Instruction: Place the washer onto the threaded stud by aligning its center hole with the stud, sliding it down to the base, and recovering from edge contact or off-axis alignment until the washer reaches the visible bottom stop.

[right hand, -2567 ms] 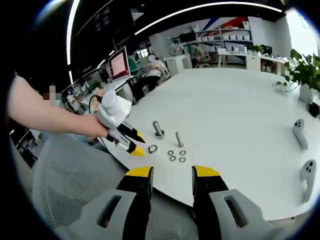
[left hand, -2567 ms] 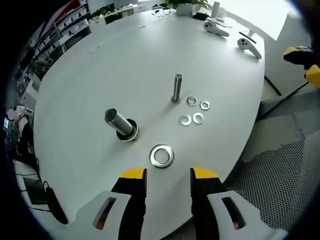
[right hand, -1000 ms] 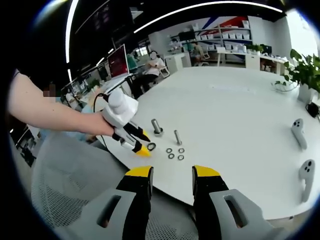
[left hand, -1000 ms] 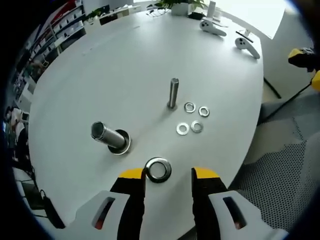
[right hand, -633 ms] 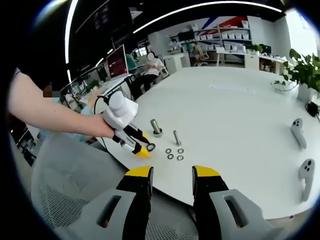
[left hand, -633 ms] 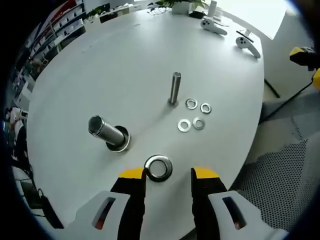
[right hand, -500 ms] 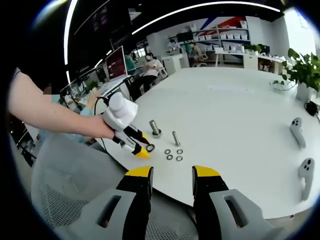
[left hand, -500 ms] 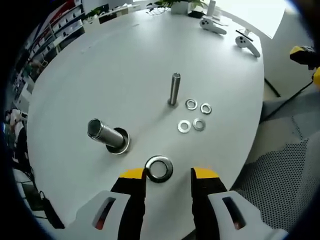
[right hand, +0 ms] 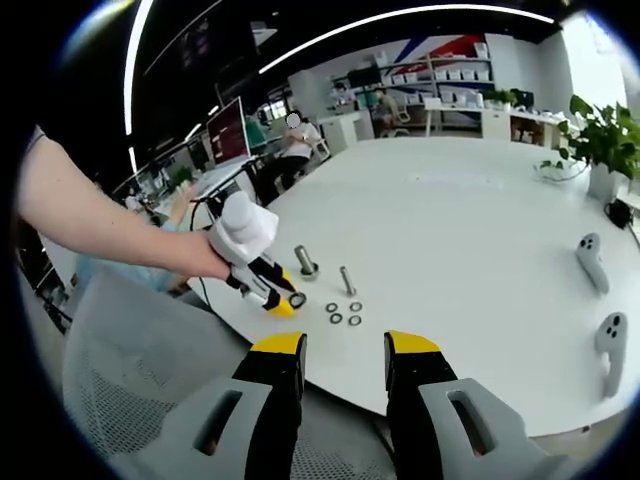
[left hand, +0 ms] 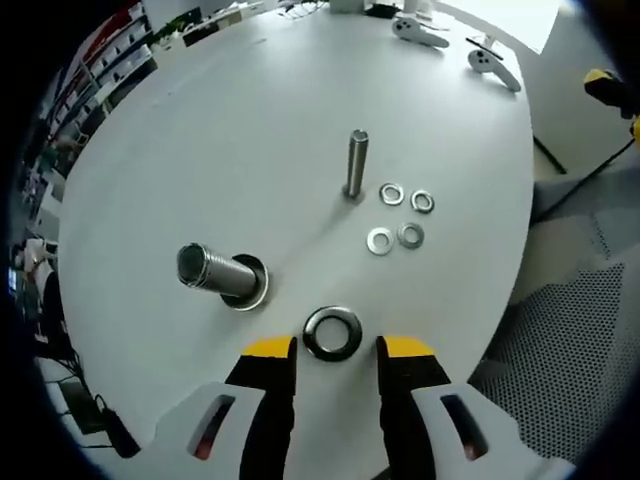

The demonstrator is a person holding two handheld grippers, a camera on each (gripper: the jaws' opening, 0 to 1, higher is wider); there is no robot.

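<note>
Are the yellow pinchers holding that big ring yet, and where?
Not yet. The big washer lies flat on the table, just ahead of the left gripper's open tips. The right gripper holds nothing.

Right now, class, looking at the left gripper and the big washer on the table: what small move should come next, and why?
Probably ease the left gripper forward and close on the large washer. It lies flat on the white table just ahead of the open yellow tips, not yet gripped, and the thick stud still awaits it.
</note>
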